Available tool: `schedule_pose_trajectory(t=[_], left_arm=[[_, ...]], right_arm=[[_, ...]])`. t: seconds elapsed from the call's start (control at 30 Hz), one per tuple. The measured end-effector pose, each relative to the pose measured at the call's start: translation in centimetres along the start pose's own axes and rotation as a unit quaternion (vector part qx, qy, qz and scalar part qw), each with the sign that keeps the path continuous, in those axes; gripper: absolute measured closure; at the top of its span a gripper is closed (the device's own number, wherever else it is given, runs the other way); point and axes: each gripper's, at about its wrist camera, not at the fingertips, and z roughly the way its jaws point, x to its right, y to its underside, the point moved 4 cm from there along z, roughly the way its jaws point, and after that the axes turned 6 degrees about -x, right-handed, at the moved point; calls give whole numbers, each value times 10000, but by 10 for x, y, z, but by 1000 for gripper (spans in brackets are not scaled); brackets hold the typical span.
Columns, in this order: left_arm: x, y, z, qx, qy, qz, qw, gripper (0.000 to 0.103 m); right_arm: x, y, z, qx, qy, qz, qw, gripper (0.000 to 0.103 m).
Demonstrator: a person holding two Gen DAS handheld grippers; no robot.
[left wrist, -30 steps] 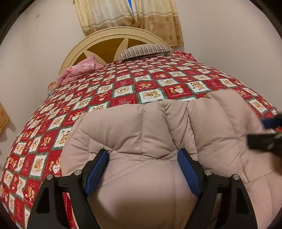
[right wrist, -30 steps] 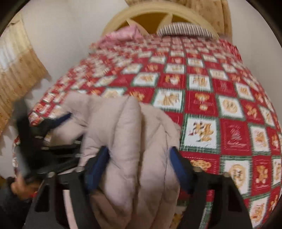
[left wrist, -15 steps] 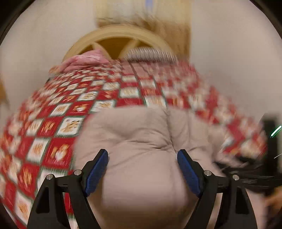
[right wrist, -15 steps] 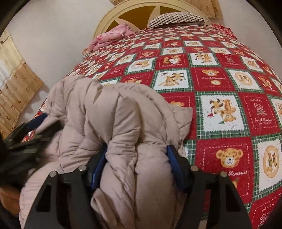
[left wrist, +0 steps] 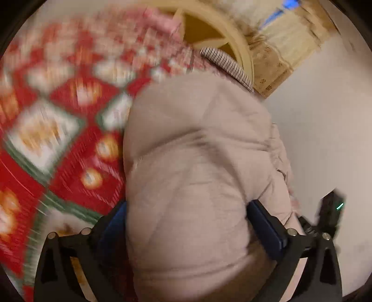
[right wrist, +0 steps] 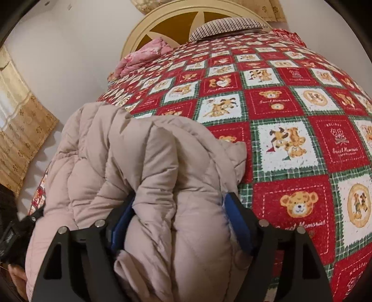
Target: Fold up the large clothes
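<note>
A beige quilted puffer jacket (right wrist: 130,162) lies bunched at the near edge of the bed. My right gripper (right wrist: 180,216) is shut on a thick fold of it, blue pads pressed into the padding. In the left wrist view my left gripper (left wrist: 188,223) is shut on another bulky part of the jacket (left wrist: 197,162), which fills the space between its jaws. That view is tilted and blurred. The right gripper (left wrist: 330,213) shows at its right edge, and the left gripper (right wrist: 14,230) at the left edge of the right wrist view.
The bed has a red and green teddy-bear quilt (right wrist: 290,111). A cream headboard (right wrist: 186,16), a striped pillow (right wrist: 227,25) and a pink folded blanket (right wrist: 141,55) are at its far end. Gold curtains (right wrist: 21,137) hang at the left, white walls around.
The left gripper has swung and rolled, tilting its view, and the jacket has lifted with it. The right gripper has closed further into its fold and stayed near the bed's near edge.
</note>
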Motion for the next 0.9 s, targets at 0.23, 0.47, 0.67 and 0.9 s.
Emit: schedule_pose_trajectory(t=[0.23,0.47,0.67,0.9], left_arm=[[2,4,4,-79,54,365,9993,1],[2,2,7,-128,215,574,9980,1],[5,8,2,-127,674,618,9957,3],[23,44,-28,-121,1136,703,9910,14]], right_arm=[[23,1,-1,-256,-257,633,9973,0],[38,7,-3,-677,-956,461,9920,0],[17,7,10,-875,-1345,97,9870,22],[-7,53,-28,-742,-1636,397,9829,51]])
